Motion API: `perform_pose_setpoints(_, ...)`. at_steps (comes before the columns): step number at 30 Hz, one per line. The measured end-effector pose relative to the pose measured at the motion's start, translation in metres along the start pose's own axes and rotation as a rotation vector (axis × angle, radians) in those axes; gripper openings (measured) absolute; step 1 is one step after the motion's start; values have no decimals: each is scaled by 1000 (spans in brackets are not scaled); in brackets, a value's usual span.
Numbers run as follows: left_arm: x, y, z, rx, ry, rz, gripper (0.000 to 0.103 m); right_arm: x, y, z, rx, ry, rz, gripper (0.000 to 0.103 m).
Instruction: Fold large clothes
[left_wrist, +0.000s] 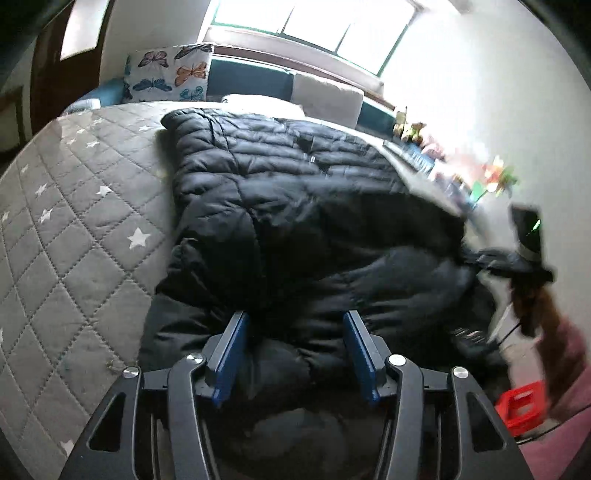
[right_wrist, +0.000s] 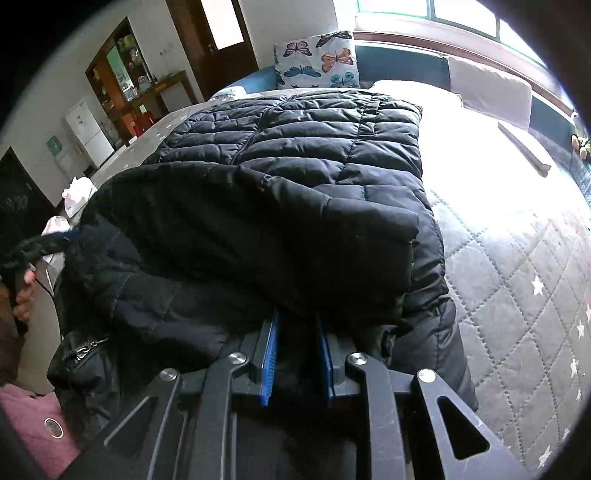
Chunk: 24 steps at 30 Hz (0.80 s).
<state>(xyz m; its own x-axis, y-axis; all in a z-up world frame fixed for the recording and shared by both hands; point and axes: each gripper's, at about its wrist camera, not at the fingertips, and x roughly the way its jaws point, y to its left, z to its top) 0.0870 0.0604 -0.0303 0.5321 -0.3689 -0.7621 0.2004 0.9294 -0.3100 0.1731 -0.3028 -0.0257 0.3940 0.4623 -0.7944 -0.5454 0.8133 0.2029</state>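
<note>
On the quilted bed (right_wrist: 517, 280), black puffer jacket (left_wrist: 280, 206) lay just ahead of both grippers. Right gripper (right_wrist: 297, 321) was pinching a jacket fold; left gripper (left_wrist: 295, 317) spread, nothing gripped. Small white chest tag (left_wrist: 312, 159), text unreadable.

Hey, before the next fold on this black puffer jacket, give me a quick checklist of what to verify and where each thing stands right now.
1. Right gripper has hold of the jacket: ok, its fingers are closed on a fold at the near edge.
2. Left gripper has a hold: not ok, its fingers stand apart over the fabric, pressing on nothing.
3. Far part of the jacket lies flat on the quilted mattress: ok, the quilting looks smooth there.
4. Near part is tidy: not ok, it is bunched and piled up.
5. Room on the mattress beside the jacket: ok, bare quilt shows on both sides.
6. Zipper closed: cannot tell.
</note>
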Motion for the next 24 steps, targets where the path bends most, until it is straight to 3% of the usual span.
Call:
perform_pose_setpoints(4, 4, -11, -1, 79, -1, 69, 57, 0, -2, -2, 12, -11, 11, 22)
perform_pose_setpoints(9, -12, -26, 13, 126, -7, 67, 57, -19, 1, 4, 32, -5, 4, 23)
perform_pose_setpoints(15, -37, -45, 45, 188, -82, 44, 57, -53, 5, 21, 11, -77, -25, 23)
perform_pose_setpoints(20, -23, -47, 71, 196, -73, 24, 57, -53, 6, 43, -18, -114, -42, 23)
perform_pose_setpoints(24, 8, -39, 79, 189, -14, 37, 57, -33, 1, 56, -29, -95, -66, 23)
